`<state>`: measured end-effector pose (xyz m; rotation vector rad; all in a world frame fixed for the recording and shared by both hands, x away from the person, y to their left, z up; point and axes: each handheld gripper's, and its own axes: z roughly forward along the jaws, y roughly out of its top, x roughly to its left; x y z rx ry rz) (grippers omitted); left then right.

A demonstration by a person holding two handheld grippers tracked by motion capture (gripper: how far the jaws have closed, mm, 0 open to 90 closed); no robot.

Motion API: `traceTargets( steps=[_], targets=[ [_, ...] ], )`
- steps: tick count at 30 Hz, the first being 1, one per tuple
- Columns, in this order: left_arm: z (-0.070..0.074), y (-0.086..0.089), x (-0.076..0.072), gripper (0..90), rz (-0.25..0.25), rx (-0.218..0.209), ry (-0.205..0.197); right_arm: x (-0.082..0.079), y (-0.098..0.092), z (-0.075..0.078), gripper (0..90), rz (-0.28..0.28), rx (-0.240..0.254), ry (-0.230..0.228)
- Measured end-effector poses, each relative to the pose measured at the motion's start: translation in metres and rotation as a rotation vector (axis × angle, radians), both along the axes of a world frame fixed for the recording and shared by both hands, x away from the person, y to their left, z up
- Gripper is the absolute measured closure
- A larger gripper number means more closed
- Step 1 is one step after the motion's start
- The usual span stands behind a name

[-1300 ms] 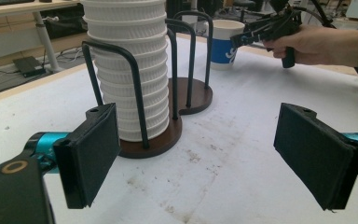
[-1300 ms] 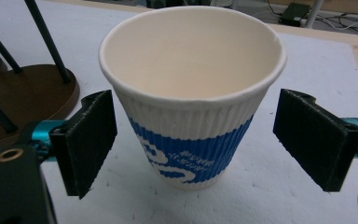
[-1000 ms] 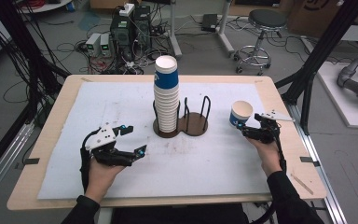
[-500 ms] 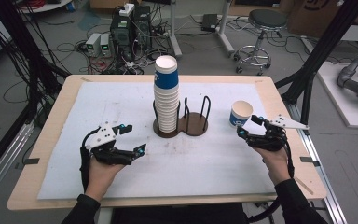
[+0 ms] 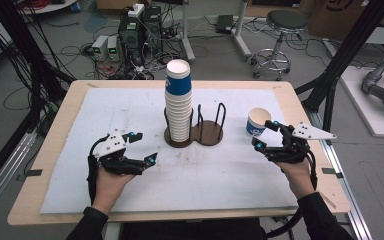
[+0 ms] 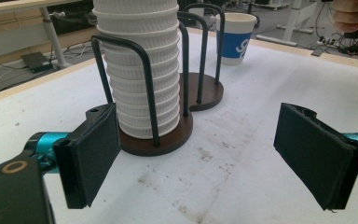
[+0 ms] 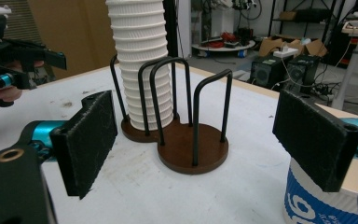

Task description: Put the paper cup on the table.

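Right hand-held gripper [image 5: 263, 135] hovers near the right edge of the table [image 5: 50, 150], its jaws spread apart with nothing clamped between them. A single paper cup [image 5: 256, 123], white with a blue band, stands upright on the white mat just beside that gripper's tips; in the right gripper view the cup [image 7: 324, 200] sits low at the right, partly behind the right-hand pad [image 7: 314, 140], and whether the pad touches it cannot be told.

Left hand-held gripper [image 5: 144, 147] rests low over the mat on the left side, jaws likewise apart and empty, aimed toward the brown two-ring cup holder [image 5: 200, 134] at the table's middle. One ring of the holder carries a tall stack of paper cups [image 5: 178, 102], ribbed white with a blue cup on top, hemmed in by black wire loops. The other ring, nearer the single cup, is bare wood.
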<state>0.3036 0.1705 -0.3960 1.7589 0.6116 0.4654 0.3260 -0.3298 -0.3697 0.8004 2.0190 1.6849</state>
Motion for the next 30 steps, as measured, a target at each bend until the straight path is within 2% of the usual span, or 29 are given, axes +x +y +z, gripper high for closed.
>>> traceTargets(
  steps=[7, 16, 26, 30],
  targets=[
    [0.001, 0.002, -0.001, 14.3, -0.003, -0.006, 0.0, 0.003, 0.002, -0.001, 14.1, 0.021, -0.024, 0.029],
    [0.001, 0.006, -0.006, 14.3, -0.001, -0.016, 0.0, 0.003, 0.009, 0.001, 15.0, 0.043, -0.062, 0.024],
    [0.004, 0.008, -0.007, 14.3, -0.005, -0.029, -0.001, 0.002, 0.012, 0.001, 15.0, 0.054, -0.08, 0.028],
    [0.006, 0.007, -0.008, 14.3, 0.024, -0.039, 0.014, 0.001, 0.012, 0.0, 15.1, 0.053, -0.085, 0.029]
  ],
)
